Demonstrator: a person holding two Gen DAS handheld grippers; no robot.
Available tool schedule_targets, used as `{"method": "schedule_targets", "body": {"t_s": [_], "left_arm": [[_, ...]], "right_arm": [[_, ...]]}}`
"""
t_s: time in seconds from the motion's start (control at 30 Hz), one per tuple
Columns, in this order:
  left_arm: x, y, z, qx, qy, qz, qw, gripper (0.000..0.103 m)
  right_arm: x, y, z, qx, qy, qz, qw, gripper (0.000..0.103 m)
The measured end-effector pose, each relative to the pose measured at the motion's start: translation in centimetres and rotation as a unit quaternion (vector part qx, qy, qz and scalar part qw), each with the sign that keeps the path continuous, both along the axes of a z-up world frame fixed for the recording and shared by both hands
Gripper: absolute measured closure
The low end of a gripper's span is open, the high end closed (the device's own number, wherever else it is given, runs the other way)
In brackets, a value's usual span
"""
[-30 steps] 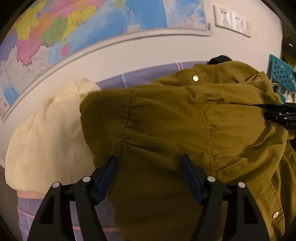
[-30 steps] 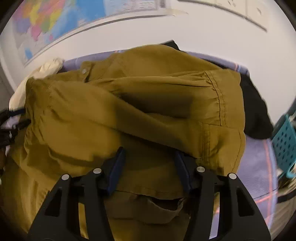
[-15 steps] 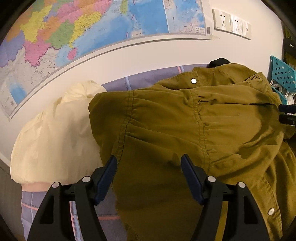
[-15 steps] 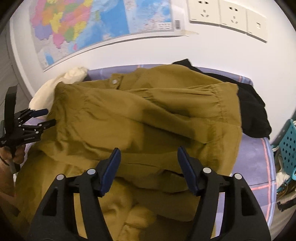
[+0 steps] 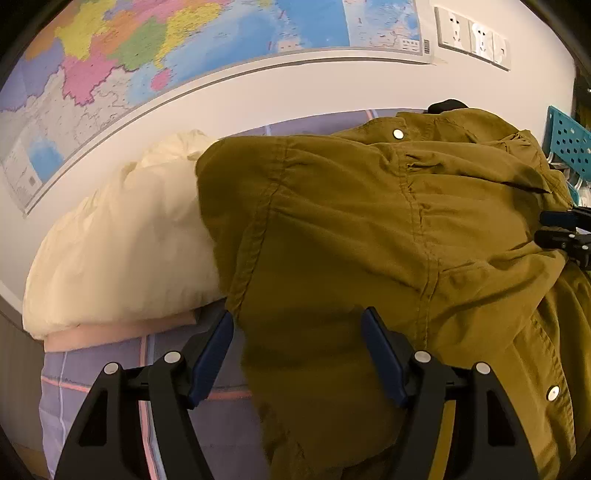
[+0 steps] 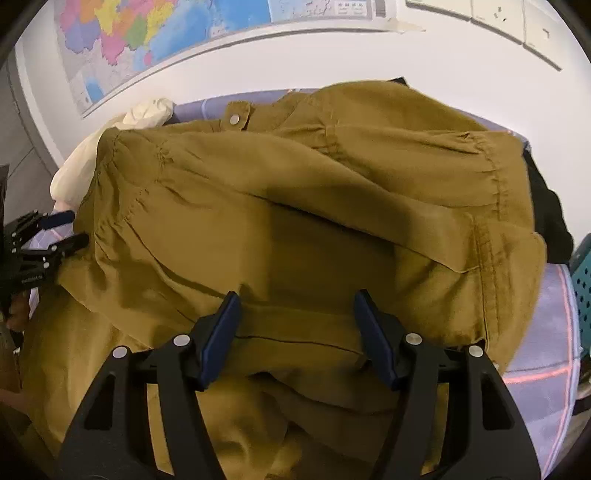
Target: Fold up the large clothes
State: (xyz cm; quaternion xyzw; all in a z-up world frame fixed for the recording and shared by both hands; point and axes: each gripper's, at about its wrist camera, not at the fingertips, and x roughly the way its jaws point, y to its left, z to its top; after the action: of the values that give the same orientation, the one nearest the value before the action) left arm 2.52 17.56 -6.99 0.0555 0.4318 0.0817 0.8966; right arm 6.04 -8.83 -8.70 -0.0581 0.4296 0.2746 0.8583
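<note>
An olive-brown snap-button jacket [image 5: 369,240] lies bunched on a purple checked sheet [image 5: 110,369], its upper part folded over toward me. It fills the right wrist view [image 6: 295,206] too. My left gripper [image 5: 297,332] is open, its blue pads either side of the jacket's left lower edge, holding nothing. My right gripper [image 6: 295,317] is open over the jacket's front fold, empty. The right gripper's tips show at the right edge of the left wrist view [image 5: 561,229]; the left gripper shows at the left edge of the right wrist view [image 6: 40,240].
A cream garment [image 5: 125,243] is piled left of the jacket. A black garment [image 6: 546,218] lies at its right. A teal perforated basket [image 5: 569,144] stands far right. A wall with a map [image 5: 184,44] and sockets [image 5: 472,33] runs behind the sheet.
Both grippers have drawn back from the jacket and then come in low again. The jacket's folded top has settled and spread a little to the left over the cream garment.
</note>
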Motion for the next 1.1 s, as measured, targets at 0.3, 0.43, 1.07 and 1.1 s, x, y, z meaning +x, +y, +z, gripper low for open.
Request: {"method": "schedule_targets", "body": {"t_s": [0.3,0.43,1.07,1.1], "left_arm": [[-2.2,0.7,0.4,-0.023,-0.015,0.005,0.9996,0.034],[-3.1,0.8,0.5,-0.033,-0.017,0.011,0.9993,0.034],[-7.8,0.7,1.4,-0.021,-0.032,0.03,0.9988,0.03],[-8.0,0.6,1.5,-0.019,-0.033,0.029,0.9989,0.03]], "right_arm": [[-3.8,1.1,2.2,-0.034,-0.055,0.012,0.998,0.036],[-5.0,1.6,2.8,-0.04,-0.072,0.019,0.996,0.034],[-9.0,0.0,3.6,0.0,-0.069,0.025,0.997,0.029],[-9.2,-0.2,3.6,0.004,-0.067,0.026,0.997,0.029]]}}
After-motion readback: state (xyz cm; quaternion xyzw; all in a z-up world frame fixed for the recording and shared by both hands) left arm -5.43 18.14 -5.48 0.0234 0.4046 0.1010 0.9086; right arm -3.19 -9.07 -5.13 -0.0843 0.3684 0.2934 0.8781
